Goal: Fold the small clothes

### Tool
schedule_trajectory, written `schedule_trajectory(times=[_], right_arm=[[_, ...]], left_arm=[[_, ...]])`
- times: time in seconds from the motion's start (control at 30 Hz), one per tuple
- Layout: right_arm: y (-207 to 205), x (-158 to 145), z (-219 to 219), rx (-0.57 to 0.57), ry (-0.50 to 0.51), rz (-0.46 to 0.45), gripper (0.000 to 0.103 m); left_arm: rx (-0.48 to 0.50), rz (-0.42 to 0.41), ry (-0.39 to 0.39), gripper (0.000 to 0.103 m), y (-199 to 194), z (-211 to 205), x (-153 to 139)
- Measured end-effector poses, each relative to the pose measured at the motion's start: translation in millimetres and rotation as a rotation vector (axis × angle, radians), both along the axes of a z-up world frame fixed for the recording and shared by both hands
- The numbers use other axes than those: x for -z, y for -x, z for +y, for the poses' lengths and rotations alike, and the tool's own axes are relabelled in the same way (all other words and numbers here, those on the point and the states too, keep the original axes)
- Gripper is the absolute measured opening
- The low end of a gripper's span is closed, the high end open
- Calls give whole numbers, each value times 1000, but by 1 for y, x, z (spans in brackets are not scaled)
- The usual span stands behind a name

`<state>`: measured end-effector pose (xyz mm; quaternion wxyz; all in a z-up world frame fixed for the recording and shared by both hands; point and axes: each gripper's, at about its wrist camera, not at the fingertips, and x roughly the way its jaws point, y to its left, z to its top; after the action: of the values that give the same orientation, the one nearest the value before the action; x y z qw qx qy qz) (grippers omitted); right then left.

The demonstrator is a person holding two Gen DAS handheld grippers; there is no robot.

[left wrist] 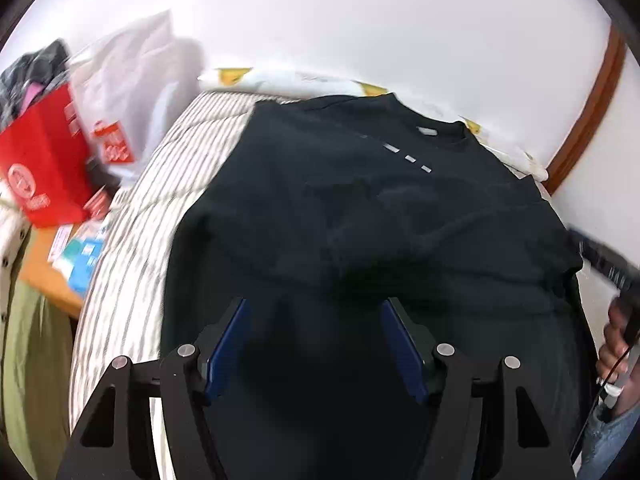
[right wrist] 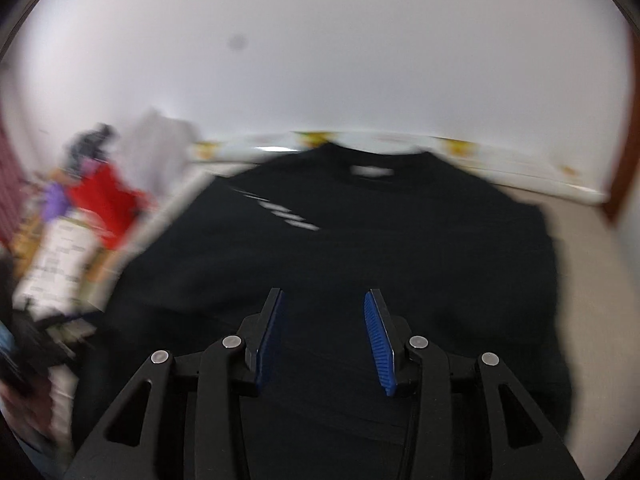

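A black T-shirt (left wrist: 360,220) with small white dashes near the collar lies spread on a striped bed, collar toward the wall. It also shows, blurred, in the right wrist view (right wrist: 340,248). My left gripper (left wrist: 316,308) is open and empty above the shirt's lower part. My right gripper (right wrist: 324,300) is open and empty above the shirt's lower middle. The right-hand tool and the hand holding it (left wrist: 616,320) show at the right edge of the left wrist view.
The striped bed cover (left wrist: 132,240) runs to the left of the shirt. A red bag (left wrist: 44,164), a white plastic bag (left wrist: 128,92) and clutter sit on an orange table at left. A patterned pillow (left wrist: 288,78) lies against the white wall.
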<state>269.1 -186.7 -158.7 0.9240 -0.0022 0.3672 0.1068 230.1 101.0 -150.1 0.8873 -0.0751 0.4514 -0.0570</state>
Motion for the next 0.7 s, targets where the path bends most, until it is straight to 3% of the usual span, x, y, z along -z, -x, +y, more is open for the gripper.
schedule_trajectory(times=[0.13,0.27,0.4,0.7], right_arm=[[8,31,-60,122,74,90,41],[19,60,-91,142,74,164,41],[24,77,-101,176,70,166,40],[25,79,-106,200,-5,149,41]], left_arm=[[32,6,9,56,-24,-10,4],[58,30,18,46,-40,-21,16],[71,38,56,42,-46,-25,28],[15,64,191,42,-65,-10,38]])
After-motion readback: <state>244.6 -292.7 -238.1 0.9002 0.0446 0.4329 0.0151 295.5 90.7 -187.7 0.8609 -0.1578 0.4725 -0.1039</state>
